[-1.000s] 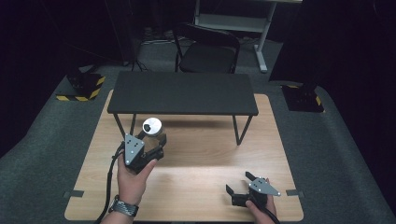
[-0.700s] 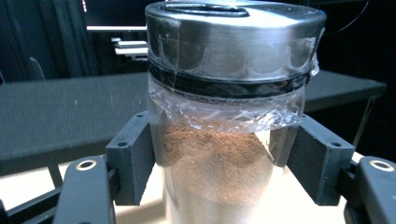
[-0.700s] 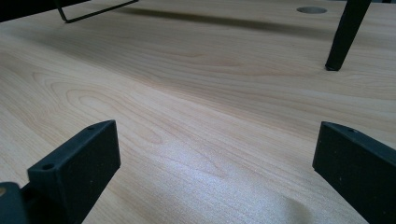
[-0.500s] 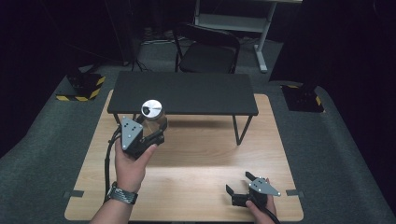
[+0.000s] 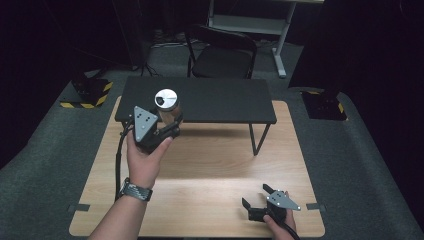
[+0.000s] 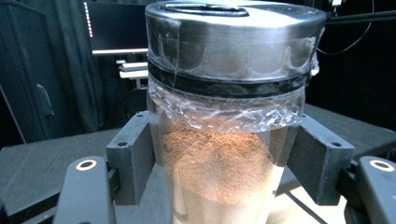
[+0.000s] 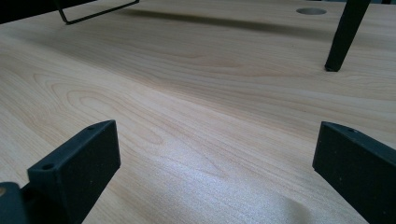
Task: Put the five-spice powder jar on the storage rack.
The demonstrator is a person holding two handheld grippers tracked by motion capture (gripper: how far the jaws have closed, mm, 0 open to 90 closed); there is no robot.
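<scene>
sitting on a light wood desk (image 5: pixel 200 170): black bench (image 5: pixel 220 100); dark room, chair (image 5: pixel 222 55) behind. left tool (image 5: pixel 167 127) clamps unlabelled jar (image 5: pixel 166 102); right tool (image 5: pixel 257 197) spread wide.

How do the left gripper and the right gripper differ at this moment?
The left gripper is shut on a jar of brown powder; the right gripper is open and holds nothing. The left is raised by the black shelf; the right is low over the wooden table. Both have black jaws.
</scene>
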